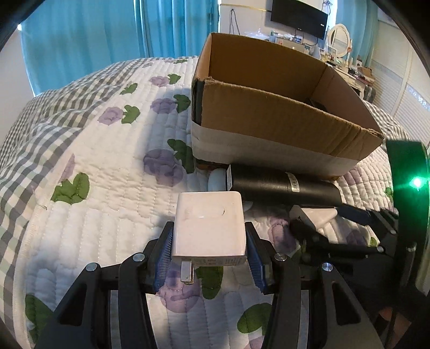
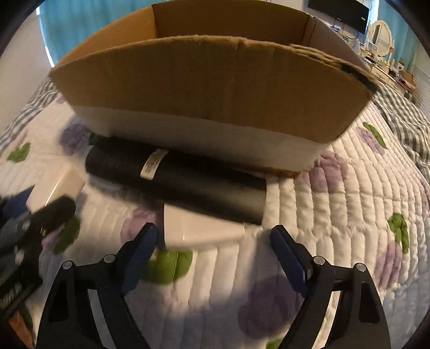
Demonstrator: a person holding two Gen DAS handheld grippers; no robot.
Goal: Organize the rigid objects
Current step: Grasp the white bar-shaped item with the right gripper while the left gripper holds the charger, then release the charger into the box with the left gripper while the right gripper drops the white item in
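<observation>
My left gripper (image 1: 209,236) is shut on a white plug adapter (image 1: 209,228), held above the quilt with its metal prongs pointing back at me. An open cardboard box (image 1: 268,120) stands ahead on the bed. A black cylinder (image 1: 282,186) lies along the box's near side, and a small white object (image 1: 216,180) lies at its left end. My right gripper (image 2: 213,236) is open, its fingers on either side of a second white block (image 2: 199,228) that lies on the quilt in front of the cylinder (image 2: 182,185). The box (image 2: 209,88) fills the upper part of the right wrist view.
The bed is covered by a white quilt (image 1: 107,188) with purple flowers and green leaves and a grey checked border. Blue curtains hang behind. A dresser with a mirror (image 1: 340,40) and a wall TV (image 1: 298,16) are at the far right.
</observation>
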